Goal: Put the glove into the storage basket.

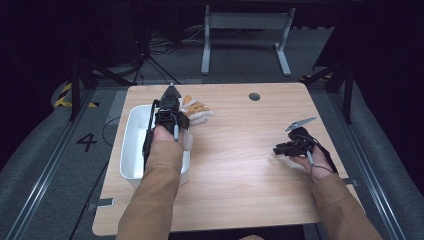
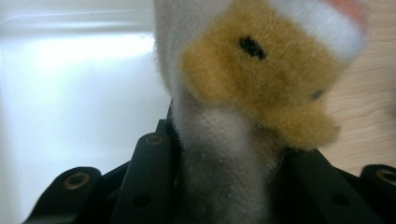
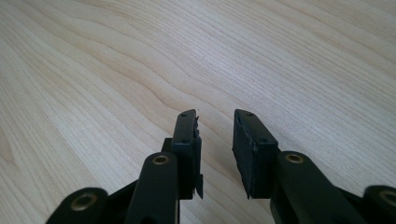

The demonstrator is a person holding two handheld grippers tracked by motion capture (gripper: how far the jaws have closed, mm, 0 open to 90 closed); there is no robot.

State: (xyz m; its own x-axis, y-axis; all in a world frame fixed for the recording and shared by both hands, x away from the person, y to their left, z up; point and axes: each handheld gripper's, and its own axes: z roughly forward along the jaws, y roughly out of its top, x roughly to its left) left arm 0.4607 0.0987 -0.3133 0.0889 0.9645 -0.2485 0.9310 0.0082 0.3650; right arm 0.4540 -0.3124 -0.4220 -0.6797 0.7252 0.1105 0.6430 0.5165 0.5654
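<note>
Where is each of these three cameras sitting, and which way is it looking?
High view: above the person's side, looking forward and down on the wooden table; both sleeves, left gripper and right gripper show.
Left gripper view: rides on the left gripper, looking along its jaws, shut on a plush toy, with the white tray behind.
Right gripper view: rides on the right gripper, looking along its parted, empty jaws at bare tabletop.
Shared: high and left gripper views both show toy and tray.
</note>
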